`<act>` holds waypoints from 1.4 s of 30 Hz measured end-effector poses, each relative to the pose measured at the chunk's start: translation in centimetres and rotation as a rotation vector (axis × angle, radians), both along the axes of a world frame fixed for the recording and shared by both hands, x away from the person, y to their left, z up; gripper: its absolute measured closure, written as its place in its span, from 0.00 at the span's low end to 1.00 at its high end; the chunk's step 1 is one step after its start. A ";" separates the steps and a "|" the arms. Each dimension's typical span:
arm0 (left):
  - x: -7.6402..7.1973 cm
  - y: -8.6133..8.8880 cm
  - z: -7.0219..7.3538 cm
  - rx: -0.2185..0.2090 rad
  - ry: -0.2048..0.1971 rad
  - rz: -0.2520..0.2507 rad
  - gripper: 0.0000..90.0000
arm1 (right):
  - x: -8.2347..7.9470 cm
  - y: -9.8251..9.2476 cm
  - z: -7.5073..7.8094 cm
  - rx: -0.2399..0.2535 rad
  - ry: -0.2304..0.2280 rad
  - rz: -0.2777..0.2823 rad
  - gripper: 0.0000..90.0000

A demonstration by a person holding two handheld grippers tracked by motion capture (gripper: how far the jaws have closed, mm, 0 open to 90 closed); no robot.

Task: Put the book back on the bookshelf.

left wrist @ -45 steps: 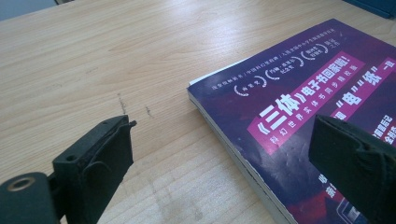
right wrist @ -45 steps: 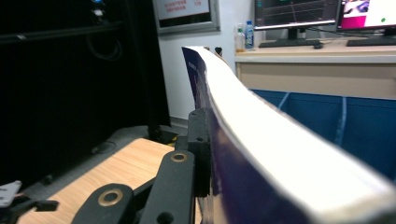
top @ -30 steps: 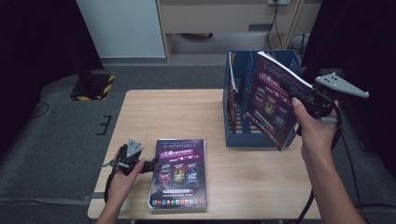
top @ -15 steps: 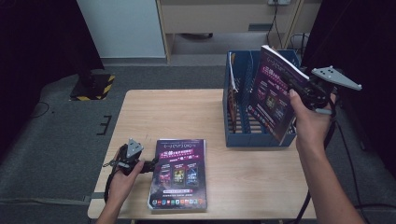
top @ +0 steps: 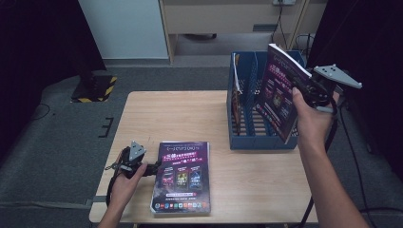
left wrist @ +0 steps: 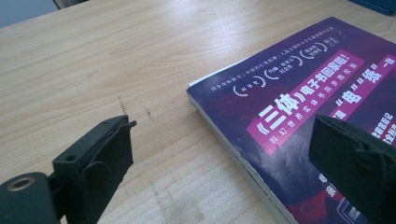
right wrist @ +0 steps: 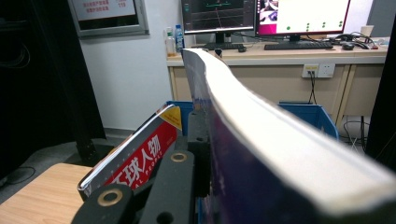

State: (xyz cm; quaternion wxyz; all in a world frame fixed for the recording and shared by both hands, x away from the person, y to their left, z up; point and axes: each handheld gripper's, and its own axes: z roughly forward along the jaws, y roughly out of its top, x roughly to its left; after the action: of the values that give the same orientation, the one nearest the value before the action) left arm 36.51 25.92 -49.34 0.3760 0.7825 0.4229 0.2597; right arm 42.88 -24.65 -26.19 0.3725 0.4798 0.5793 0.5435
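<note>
1. The right gripper (top: 304, 90) has its jaws clamped narrowly on the edge of a purple magazine (top: 280, 97), held tilted in the air above the blue file rack (top: 259, 140); in the right gripper view the magazine's (right wrist: 289, 158) white page edges run up and away from the jaw.
2. The left gripper (top: 152, 167) rests low on the table (top: 180, 114) with its jaws spread wide; one jaw stands over bare wood, the other over the cover of a second purple magazine (left wrist: 299, 107).
3. That second magazine (top: 183, 176) lies flat near the table's front edge.
4. A red-covered magazine (right wrist: 135, 151) stands leaning in the rack's left compartment.
5. Behind the table are a desk (right wrist: 280, 49) and monitors (right wrist: 217, 14).
</note>
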 end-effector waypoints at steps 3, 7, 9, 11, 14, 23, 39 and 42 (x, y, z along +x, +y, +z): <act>0.0 0.0 0.0 -0.013 0.002 0.001 0.06 | 0.2 0.0 -0.1 0.000 0.001 -0.001 0.91; 0.0 0.1 0.0 -0.009 0.008 0.002 0.06 | 0.6 0.2 -0.3 -0.011 0.006 -0.006 0.91; 0.0 0.1 0.0 -0.009 0.005 0.003 0.06 | 0.8 0.3 -0.5 -0.016 0.008 -0.012 0.91; 0.0 0.1 0.0 -0.008 0.004 0.003 0.06 | 1.0 0.4 -0.5 -0.012 0.009 -0.018 0.91; 0.0 0.1 0.0 -0.005 0.007 0.001 0.06 | 1.4 0.5 -0.7 -0.009 0.011 -0.029 0.91; 0.0 0.1 0.0 -0.005 0.004 0.001 0.06 | 3.0 1.0 -1.4 0.016 0.017 -0.054 0.91; 0.1 0.0 -0.1 -0.003 0.004 0.001 0.06 | 7.1 2.4 -2.9 0.000 0.039 -0.069 0.91; 0.2 0.0 -0.2 -0.002 0.003 0.000 0.06 | 7.7 2.8 -3.2 -0.009 0.044 -0.076 0.91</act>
State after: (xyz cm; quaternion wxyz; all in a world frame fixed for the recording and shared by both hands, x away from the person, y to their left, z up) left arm 36.67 25.91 -49.50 0.3761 0.7824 0.4239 0.2582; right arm 50.56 -21.81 -29.43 0.3822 0.5117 0.5710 0.5158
